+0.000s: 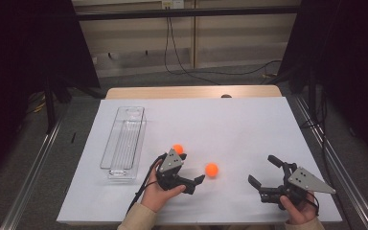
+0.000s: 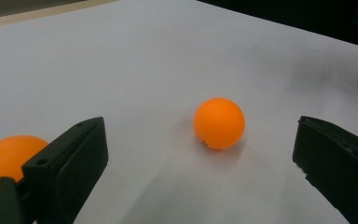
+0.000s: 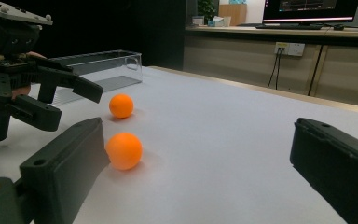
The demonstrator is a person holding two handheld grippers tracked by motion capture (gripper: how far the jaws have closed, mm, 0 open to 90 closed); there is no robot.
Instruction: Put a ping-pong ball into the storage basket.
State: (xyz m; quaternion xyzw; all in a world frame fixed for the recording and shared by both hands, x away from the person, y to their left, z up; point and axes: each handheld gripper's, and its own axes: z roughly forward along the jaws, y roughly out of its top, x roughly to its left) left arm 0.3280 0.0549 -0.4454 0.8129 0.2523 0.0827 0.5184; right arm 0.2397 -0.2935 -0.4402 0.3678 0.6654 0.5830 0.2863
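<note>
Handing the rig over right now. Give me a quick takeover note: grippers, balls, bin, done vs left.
Left gripper: jaws open, holding nothing, aimed at the near orange ball, which sits on the white table ahead of the jaws, untouched.
Right gripper: jaws open, holding nothing, off to the right.
Far orange ball: on the table just beyond the left gripper.
Clear bin: at the left; no ball visible inside.
Done: nothing moved into the bin as far as visible.
Left, probably: grasp each ball and put it in the bin, near one first.
</note>
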